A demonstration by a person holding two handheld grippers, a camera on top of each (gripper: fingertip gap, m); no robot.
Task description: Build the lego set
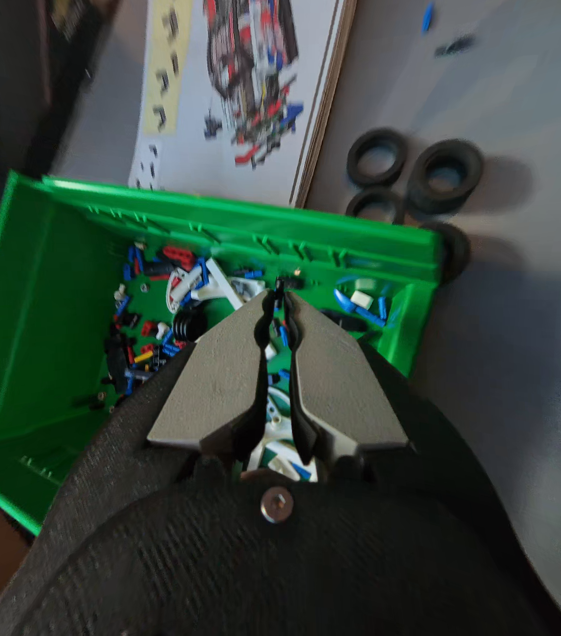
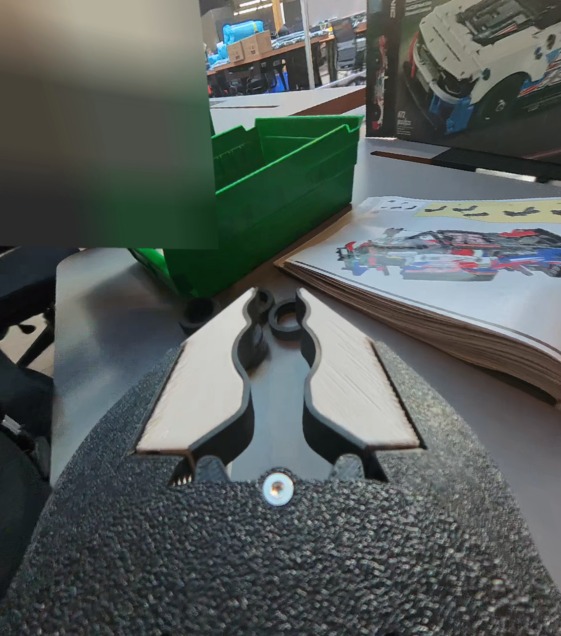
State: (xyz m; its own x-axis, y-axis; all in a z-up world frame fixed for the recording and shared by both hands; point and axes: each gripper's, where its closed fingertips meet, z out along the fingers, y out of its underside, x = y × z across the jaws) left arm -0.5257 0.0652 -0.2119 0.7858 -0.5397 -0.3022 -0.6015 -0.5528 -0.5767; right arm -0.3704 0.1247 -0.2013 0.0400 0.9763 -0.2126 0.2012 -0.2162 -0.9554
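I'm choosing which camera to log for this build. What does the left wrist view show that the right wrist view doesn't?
Only the left wrist view looks down into the green bin, showing the loose pieces. Its left gripper is shut on a small black piece.

Only the right wrist view shows the set box and the right gripper, open and empty, near a tire.

Both show the bin, the open manual, the black tires and the grey table.

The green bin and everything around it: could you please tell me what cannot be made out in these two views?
- Left wrist view: the left gripper covers the green bin's near parts; the small black piece at its tips is motion-blurred.
- One tyre sits partly behind the bin wall.
- Right wrist view: a mosaic patch hides the bin's left end; its contents lie below the rim.
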